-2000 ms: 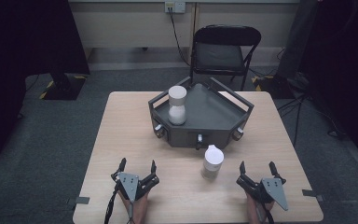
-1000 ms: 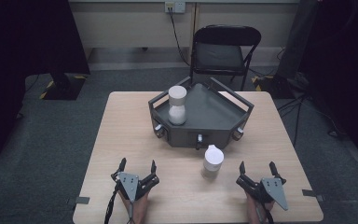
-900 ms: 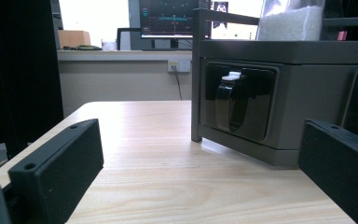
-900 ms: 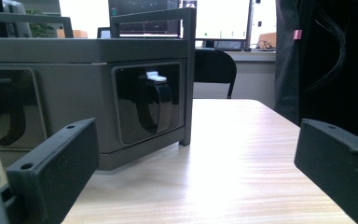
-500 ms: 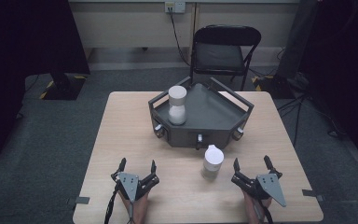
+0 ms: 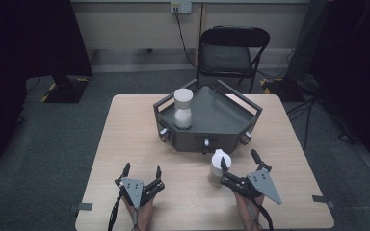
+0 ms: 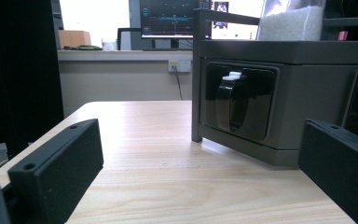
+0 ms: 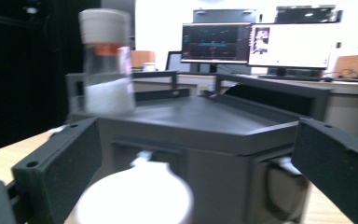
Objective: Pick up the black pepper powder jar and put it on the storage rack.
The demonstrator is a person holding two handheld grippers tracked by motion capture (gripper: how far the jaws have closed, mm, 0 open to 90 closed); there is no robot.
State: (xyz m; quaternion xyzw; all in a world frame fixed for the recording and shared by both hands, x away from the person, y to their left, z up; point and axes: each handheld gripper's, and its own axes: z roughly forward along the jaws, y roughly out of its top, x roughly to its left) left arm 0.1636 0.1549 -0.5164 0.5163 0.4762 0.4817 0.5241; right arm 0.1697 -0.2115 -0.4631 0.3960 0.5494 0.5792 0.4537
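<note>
We can read no brand or label on anything here. Our right gripper (image 6: 238,162) stands wide open with nothing held, its jaws around the small white-capped bottle (image 6: 218,168) on the near right of the wooden table (image 6: 125,139). Our left gripper (image 6: 142,172), also wide open and empty, rests at the near left. Just beyond the bottle sits the dark grey tray (image 6: 231,132), carrying a white-lidded jar (image 6: 183,109) at its left. A black folding chair (image 6: 231,53) stands behind the table.
</note>
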